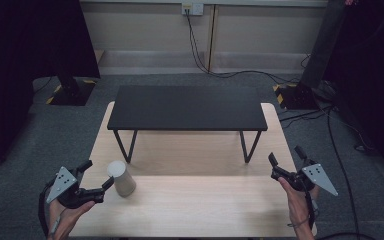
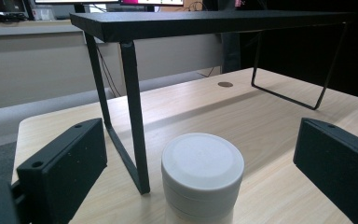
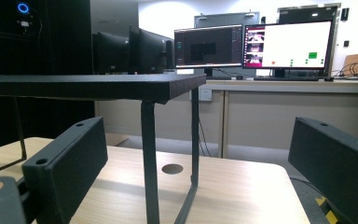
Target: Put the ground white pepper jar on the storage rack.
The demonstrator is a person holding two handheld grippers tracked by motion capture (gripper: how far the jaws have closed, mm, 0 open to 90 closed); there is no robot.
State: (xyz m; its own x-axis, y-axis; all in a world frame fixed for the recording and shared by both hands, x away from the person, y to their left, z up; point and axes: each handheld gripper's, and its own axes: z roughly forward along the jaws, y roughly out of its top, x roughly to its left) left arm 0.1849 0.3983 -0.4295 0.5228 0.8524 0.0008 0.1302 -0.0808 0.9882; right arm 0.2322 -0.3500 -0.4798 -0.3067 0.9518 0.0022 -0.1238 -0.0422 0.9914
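We've got the left claw (image 1: 99, 176) spread wide around the white canister (image 2: 202, 175) without touching it, right claw (image 1: 286, 156) wide open with nothing in it, both over the worktop (image 1: 200, 205).

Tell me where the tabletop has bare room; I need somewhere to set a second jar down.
The pale wooden table is bare between the white cylindrical jar and the right gripper, and under the black metal shelf between its legs. It is crowded only at the front left, where the left gripper flanks the jar.
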